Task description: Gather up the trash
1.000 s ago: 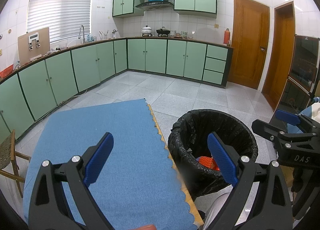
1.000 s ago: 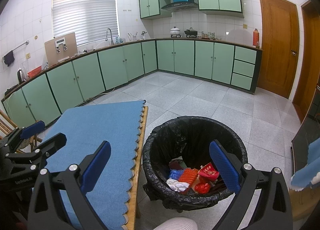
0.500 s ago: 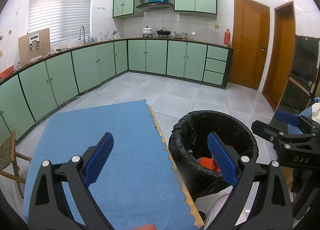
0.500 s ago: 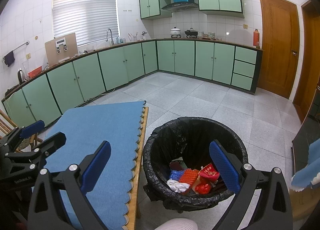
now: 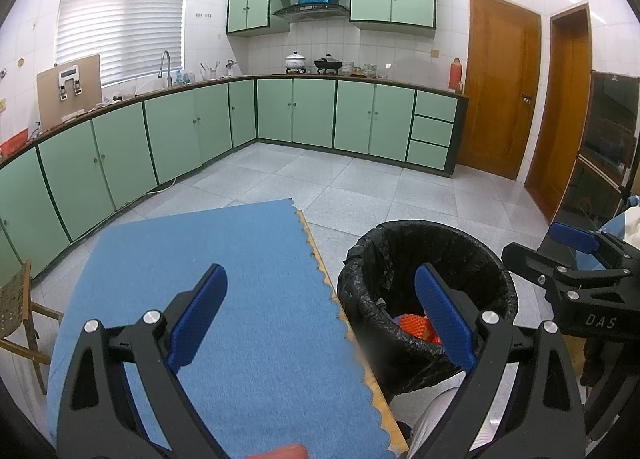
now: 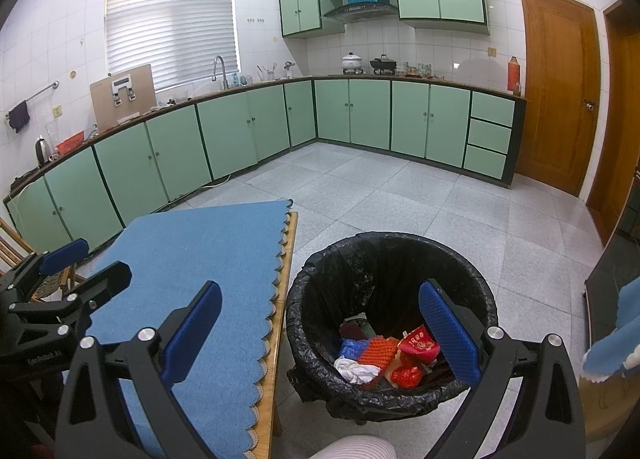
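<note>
A black-lined trash bin point(image 6: 476, 279) stands on the floor right of the table; it also shows in the left wrist view point(image 5: 360, 259). Inside lie several pieces of trash: a red packet point(image 6: 418, 345), an orange mesh piece point(image 6: 376, 353), a white crumple point(image 6: 356, 371), a blue piece point(image 6: 352, 347). My left gripper point(image 5: 320, 319) is open and empty above the table's right edge. My right gripper point(image 6: 320, 333) is open and empty above the bin's left rim. The blue cloth point(image 5: 224, 299) on the table shows no trash.
The table's wooden edge point(image 6: 280, 323) runs beside the bin. A wooden chair point(image 5: 20, 319) stands left of the table. Green cabinets point(image 5: 180, 139) line the far walls. Tiled floor point(image 6: 400, 199) lies beyond. A dark cabinet point(image 5: 604, 163) stands at right.
Both views have shifted only slightly; the bin and table sit a touch lower in frame. Both grippers remain open and empty.
</note>
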`<state>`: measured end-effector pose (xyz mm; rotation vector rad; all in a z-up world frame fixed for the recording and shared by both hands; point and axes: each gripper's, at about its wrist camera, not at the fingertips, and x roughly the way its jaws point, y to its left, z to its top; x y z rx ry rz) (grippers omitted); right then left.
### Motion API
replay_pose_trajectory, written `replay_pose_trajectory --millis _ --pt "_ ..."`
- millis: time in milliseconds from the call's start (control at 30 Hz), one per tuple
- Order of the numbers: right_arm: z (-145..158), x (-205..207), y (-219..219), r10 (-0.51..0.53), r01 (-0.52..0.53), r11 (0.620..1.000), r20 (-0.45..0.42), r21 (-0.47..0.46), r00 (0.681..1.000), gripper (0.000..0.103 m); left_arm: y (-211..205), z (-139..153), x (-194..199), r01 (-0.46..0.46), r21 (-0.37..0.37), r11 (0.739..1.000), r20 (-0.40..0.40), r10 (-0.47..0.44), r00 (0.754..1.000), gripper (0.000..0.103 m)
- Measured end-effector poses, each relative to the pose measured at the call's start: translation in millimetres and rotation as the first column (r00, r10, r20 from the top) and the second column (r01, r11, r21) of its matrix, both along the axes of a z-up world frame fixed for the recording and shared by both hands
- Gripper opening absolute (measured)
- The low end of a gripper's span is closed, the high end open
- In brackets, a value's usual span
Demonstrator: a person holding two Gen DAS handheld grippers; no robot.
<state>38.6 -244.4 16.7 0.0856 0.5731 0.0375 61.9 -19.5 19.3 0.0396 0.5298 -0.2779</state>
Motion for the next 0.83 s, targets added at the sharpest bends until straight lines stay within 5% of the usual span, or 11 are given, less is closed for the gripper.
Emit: replay_pose_trajectory --millis 833 --pt "-6 4 -6 0.000 0.000 1.000 -0.010 0.006 1.000 0.097 -15 -7 3 -0.003 0.005 1.000 -0.016 0.003 1.000 0.092"
